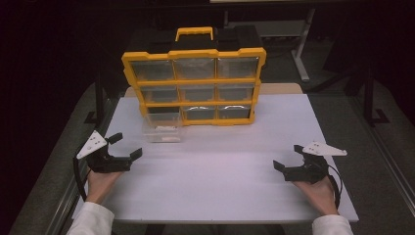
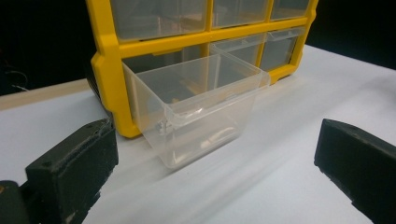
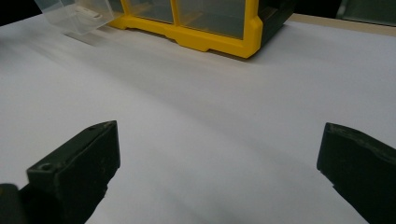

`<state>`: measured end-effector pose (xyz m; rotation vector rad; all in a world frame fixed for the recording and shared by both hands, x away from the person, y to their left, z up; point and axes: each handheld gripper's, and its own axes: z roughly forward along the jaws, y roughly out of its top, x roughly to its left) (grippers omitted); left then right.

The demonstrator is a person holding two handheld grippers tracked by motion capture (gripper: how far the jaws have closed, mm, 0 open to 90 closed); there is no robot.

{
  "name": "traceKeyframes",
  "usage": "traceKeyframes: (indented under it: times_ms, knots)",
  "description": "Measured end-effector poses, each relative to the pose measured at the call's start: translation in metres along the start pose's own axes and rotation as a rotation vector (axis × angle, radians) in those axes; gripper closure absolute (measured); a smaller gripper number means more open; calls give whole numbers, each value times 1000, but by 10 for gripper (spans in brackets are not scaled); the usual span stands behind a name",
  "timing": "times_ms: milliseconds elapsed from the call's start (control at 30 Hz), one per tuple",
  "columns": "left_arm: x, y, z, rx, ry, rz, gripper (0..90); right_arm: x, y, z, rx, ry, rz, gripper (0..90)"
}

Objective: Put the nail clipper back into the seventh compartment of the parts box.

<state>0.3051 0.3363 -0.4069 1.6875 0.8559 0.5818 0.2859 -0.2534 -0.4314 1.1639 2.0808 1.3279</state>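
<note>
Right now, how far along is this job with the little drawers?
One clear drawer already sits pulled out of the bottom-left slot of the yellow organizer, resting on the table with something small and pale inside. Nothing is in hand: the left hand-held gripper and right hand-held gripper are open, away from it. Handling that drawer seems left.

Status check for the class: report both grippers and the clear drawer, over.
Left hand-held gripper open, right hand-held gripper open, both empty. Clear drawer pulled out of yellow organizer, on table. Path unobstructed.

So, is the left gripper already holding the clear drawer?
No, the left gripper is open and the clear drawer sits apart ahead of it.
</note>
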Motion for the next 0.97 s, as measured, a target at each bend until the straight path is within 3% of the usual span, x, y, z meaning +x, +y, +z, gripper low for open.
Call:
traceKeyframes:
  times_ms: [100, 367, 400, 600, 700, 967]
  knots:
    - [1, -5, -2, -24, -8, -41, 0, 0, 0, 0, -1, 0, -1, 0]
    - [2, -14, -6, -31, 13, -45, 0, -1, 0, 0, -1, -2, 0, 0]
    - [4, -20, -9, -48, 27, -65, 0, -1, 0, -1, -3, -2, 1, 0]
    - [9, -25, -14, -70, 35, -93, 0, -1, 0, -1, -6, -1, 1, 0]
    - [11, -29, -18, -71, 20, -120, 0, -1, 0, -1, -4, -2, 1, 0]
    - [13, -35, -23, -63, 22, -132, 0, -3, 0, -1, -6, -3, 5, 0]
